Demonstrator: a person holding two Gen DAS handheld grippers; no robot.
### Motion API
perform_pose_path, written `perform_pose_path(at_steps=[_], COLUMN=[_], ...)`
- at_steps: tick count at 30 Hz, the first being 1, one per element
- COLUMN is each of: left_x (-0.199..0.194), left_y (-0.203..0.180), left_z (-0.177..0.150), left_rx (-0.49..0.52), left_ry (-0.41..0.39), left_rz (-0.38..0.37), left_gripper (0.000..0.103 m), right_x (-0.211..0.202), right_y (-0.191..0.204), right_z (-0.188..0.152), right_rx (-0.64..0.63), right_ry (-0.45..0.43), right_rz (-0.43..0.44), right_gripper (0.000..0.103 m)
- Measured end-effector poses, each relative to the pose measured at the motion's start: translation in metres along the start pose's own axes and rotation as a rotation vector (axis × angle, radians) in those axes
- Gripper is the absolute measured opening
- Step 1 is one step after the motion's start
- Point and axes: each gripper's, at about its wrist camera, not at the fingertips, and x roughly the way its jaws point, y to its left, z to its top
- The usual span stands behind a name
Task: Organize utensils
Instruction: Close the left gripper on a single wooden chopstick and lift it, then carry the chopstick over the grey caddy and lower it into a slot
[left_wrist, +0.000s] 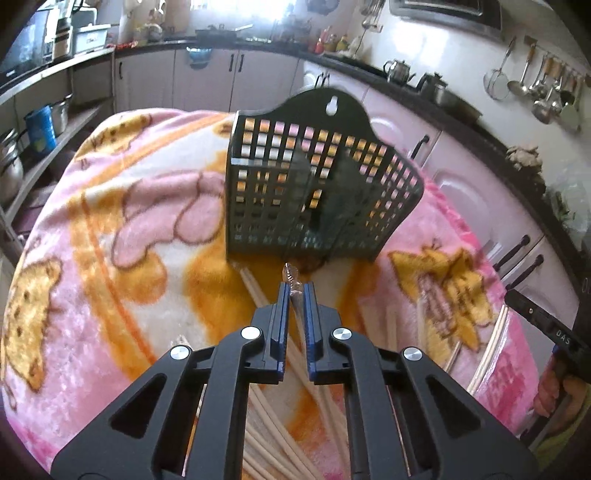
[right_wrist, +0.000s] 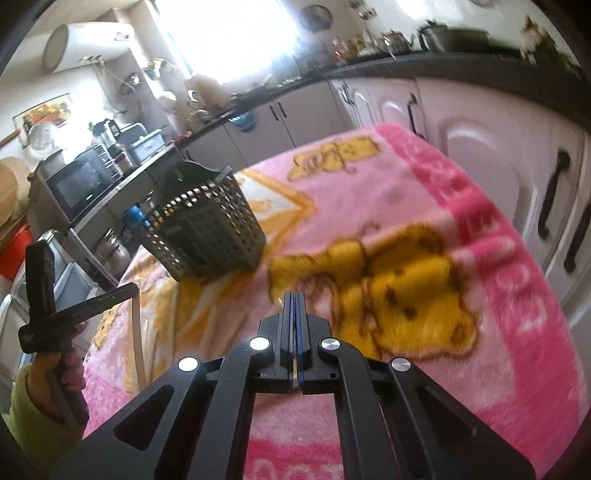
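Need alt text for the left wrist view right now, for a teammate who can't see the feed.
The left gripper pinches a thin clear-wrapped item between nearly closed jaws, aimed at a dark slotted utensil basket standing on a pink cartoon blanket. Loose wooden chopsticks lie on the blanket beneath the gripper.

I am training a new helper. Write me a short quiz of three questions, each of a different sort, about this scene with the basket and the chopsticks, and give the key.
1. True or false: the dark basket stands on the pink blanket.
2. Which gripper has something thin and clear between its jaws? A) left gripper B) right gripper C) both
3. Fill in: the loose chopsticks lie on the blanket, ____ the basket (inside / outside).

Key
1. True. It stands there, leaning a little.
2. A. The left jaws are closed on a thin clear item; the right jaws are shut on nothing.
3. outside.
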Motion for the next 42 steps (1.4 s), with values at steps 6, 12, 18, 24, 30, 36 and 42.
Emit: perform_pose_path(at_steps=[6,12,18,24,30,36,42], left_x=[-0.018,-0.034,-0.049,-0.062,-0.073,-0.091,-0.106], left_y=[0.004,0.012,0.01,0.009,0.006,0.0,-0.004], left_z=[0.012,0.024,0.038,0.053,0.072,0.101,0.135], left_rx=[-0.008,-0.024,-0.002,0.01,0.02,0.043,0.048], left_ry=[-0.065,-0.117,-0.165,-0.205,-0.249,-0.31,-0.37], left_rz=[-0.004,-0.001,0.002,0.0,0.004,0.025,0.039], left_gripper=[0.002,0.002,0.002,0.001,0.001,0.001,0.001], right_x=[-0.008,-0.01,-0.015,-0.019,-0.025,-0.033,-0.035], right_y=[0.026,0.054,0.081,0.101,0.117,0.135,0.152], right_z=[0.017,0.032,0.044,0.058,0.079,0.111,0.151], right_rx=[-0.094,-0.18,-0.247,-0.295,-0.323,-0.341,-0.362], right_ry=[-0.037,-0.064,-0.091,-0.121,-0.169,-0.239,-0.309], right_rz=[0.015,0.039,0.062,0.082,0.095,0.128,0.153], right_gripper=[0.001,0.001,0.001,0.001,0.001,0.001,0.001])
